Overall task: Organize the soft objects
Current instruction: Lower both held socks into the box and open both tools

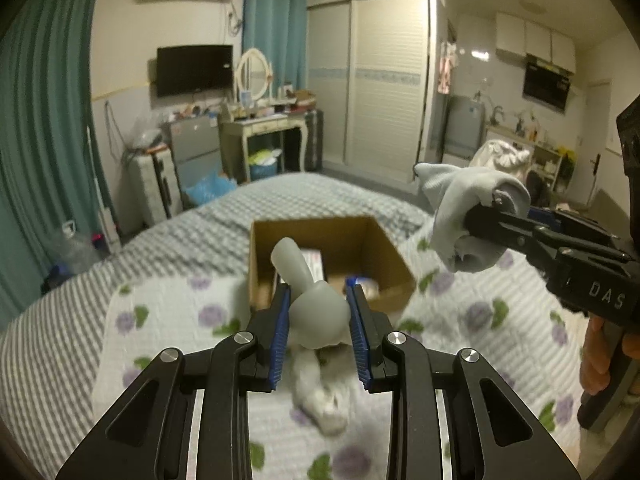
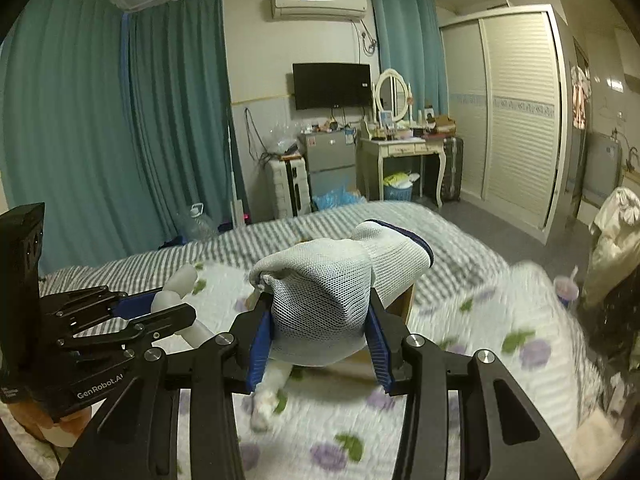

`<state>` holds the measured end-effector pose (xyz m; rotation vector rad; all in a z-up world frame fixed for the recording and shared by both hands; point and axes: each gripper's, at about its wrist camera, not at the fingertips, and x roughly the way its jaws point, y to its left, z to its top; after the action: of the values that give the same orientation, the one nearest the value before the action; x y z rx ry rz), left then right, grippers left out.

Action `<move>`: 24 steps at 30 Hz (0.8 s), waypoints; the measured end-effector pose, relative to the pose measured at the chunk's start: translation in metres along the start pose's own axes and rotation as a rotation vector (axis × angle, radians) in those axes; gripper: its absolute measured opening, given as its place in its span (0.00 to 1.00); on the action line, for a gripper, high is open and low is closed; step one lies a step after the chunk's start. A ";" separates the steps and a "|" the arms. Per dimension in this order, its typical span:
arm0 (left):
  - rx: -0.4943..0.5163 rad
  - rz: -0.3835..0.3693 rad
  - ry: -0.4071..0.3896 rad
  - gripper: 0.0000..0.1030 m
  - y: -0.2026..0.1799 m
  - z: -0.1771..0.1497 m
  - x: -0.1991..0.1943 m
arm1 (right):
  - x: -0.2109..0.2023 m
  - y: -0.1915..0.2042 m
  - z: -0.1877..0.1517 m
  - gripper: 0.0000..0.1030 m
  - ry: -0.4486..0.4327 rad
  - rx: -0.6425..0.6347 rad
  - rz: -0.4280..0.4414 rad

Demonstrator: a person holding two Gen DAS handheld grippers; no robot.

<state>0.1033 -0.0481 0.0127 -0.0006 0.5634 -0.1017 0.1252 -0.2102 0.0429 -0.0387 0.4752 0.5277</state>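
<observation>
My left gripper (image 1: 318, 320) is shut on a pale grey soft toy (image 1: 316, 312) with a long ear, held above the bed just before an open cardboard box (image 1: 376, 248). My right gripper (image 2: 320, 328) is shut on a bundled white mesh sock (image 2: 324, 300) with a dark cuff, held above the box (image 2: 404, 300). In the left wrist view the right gripper (image 1: 480, 216) and its sock (image 1: 460, 208) hang to the right of the box. In the right wrist view the left gripper (image 2: 160, 312) and toy (image 2: 180, 284) are at the left. Another white soft item (image 1: 320, 396) lies on the quilt below the left gripper.
The bed has a floral quilt (image 1: 480, 320) over a striped sheet (image 1: 60, 320). The box holds a few small packages (image 1: 360, 282). A cup (image 2: 566, 290) stands at the bed's right. Beyond are a dresser (image 2: 400, 152), wardrobe (image 2: 516, 120) and curtains (image 2: 80, 120).
</observation>
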 end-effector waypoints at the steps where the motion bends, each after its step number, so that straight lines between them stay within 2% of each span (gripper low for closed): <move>1: 0.009 0.009 -0.005 0.27 0.001 0.009 0.009 | 0.005 -0.002 0.007 0.41 -0.005 -0.008 -0.005; 6: 0.035 0.038 -0.005 0.27 0.007 0.034 0.056 | 0.047 -0.012 0.032 0.41 0.001 -0.032 -0.021; 9: 0.043 0.040 0.014 0.27 0.008 0.037 0.087 | 0.080 -0.021 0.036 0.41 0.017 -0.032 -0.021; 18: 0.089 0.067 0.109 0.27 0.013 0.014 0.171 | 0.173 -0.053 0.007 0.41 0.107 -0.002 0.001; 21: 0.098 0.071 0.113 0.28 0.012 0.010 0.178 | 0.192 -0.066 -0.003 0.41 0.129 0.016 -0.001; 22: 0.095 0.079 0.104 0.33 0.012 0.008 0.178 | 0.197 -0.072 -0.003 0.41 0.134 0.025 0.003; 24: 0.075 0.090 0.094 0.34 0.011 0.007 0.176 | 0.200 -0.078 -0.009 0.45 0.144 0.046 0.000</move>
<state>0.2560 -0.0542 -0.0751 0.1022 0.6523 -0.0356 0.3119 -0.1836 -0.0608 -0.0327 0.6281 0.5160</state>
